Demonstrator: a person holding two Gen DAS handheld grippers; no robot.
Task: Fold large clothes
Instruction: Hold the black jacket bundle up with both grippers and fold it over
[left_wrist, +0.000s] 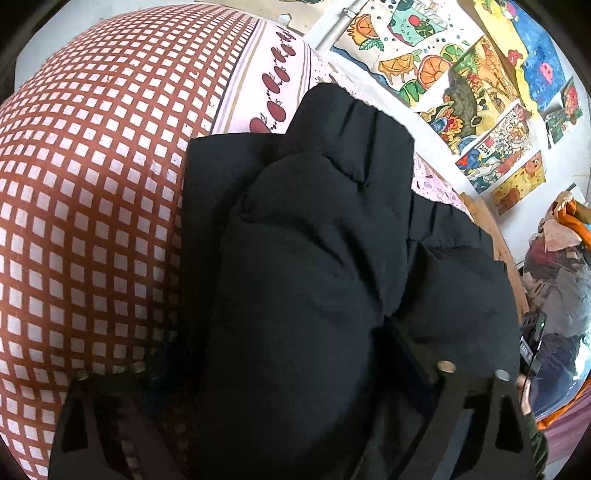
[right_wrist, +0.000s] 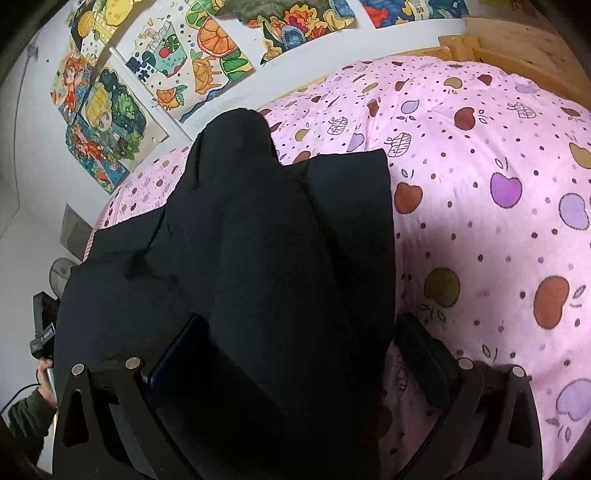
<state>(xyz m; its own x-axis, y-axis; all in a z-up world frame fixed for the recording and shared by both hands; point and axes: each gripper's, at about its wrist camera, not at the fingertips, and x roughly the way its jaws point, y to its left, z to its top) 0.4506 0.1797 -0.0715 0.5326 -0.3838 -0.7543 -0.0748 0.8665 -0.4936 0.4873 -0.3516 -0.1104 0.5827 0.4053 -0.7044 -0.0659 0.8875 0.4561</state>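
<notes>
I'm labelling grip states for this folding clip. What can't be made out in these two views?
- Left wrist view: the black jacket bulges over the left hand-held gripper, hiding both fingertips, so its grip is unclear.
- Right wrist view: the jacket's lower part fills the right hand-held gripper; whether the fingers press it is unclear.
- Both views: the jacket's near edge is cut off by the frame bottom.
- The quilt beneath the jacket is hidden.

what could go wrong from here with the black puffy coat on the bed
The black puffy coat bulges thickly between the left tongs, so the slick padding may slip out. In the right wrist view it fills the wide-set right tongs; their hold looks uncertain. A dragged fold could also rumple the pink quilt.
</notes>
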